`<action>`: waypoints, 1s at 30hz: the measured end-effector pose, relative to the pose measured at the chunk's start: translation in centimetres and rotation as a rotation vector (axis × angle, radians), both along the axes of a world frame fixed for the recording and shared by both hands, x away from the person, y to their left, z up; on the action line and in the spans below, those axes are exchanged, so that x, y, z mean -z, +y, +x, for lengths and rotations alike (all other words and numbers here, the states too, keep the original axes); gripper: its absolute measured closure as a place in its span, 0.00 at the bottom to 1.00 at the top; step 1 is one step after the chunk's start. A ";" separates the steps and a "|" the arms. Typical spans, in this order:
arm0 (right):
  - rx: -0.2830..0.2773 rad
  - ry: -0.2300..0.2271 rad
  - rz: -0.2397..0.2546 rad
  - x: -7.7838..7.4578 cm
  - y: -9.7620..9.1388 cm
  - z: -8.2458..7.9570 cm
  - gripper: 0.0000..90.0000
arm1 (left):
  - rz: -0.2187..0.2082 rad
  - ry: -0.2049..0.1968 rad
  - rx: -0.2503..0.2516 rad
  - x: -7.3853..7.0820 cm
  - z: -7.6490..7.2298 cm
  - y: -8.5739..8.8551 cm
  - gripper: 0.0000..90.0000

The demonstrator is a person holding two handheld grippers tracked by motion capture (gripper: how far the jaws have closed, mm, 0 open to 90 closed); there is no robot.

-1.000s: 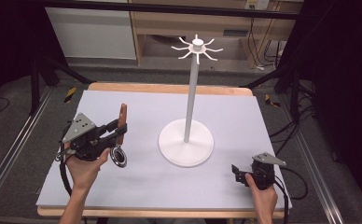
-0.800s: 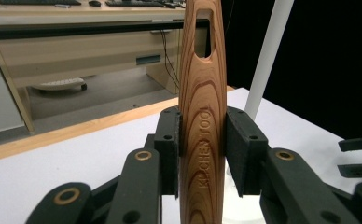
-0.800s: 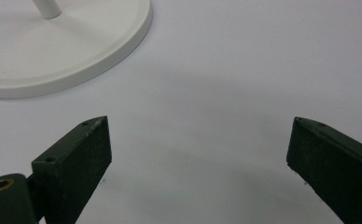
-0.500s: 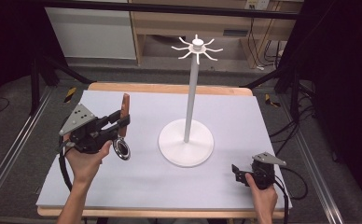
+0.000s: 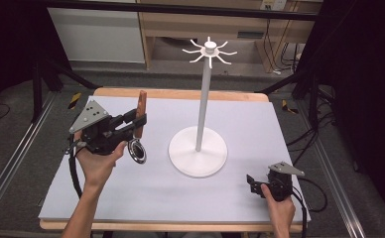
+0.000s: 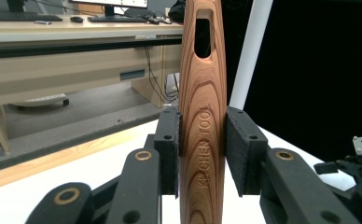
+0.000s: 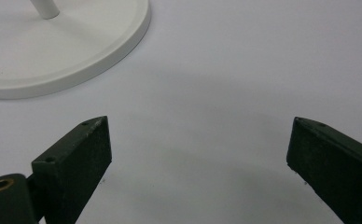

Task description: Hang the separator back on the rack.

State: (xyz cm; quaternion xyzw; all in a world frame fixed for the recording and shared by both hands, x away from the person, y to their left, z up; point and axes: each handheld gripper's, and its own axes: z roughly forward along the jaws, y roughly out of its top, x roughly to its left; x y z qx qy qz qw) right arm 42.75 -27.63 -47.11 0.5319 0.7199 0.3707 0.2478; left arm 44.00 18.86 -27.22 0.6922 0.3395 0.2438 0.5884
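Black grippers [image 5: 131, 124], grey three-cornered plates, brass rivets

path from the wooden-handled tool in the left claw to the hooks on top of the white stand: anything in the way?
Nothing visible. The left claw holds the wooden-handled tool left of the white stand; only open air lies between it and the hooks higher up.

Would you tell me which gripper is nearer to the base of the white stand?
Right, narrowly. The right gripper rests on the table just past the rim of the white stand's base, jaws open. The left gripper is raised off to the other side, clamping a wooden-handled utensil.
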 end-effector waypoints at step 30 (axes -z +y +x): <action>-0.008 0.007 0.004 0.1 0.1 0.0 0.08 | -0.022 -0.032 0.053 -3.3 0.3 -1.6 0.74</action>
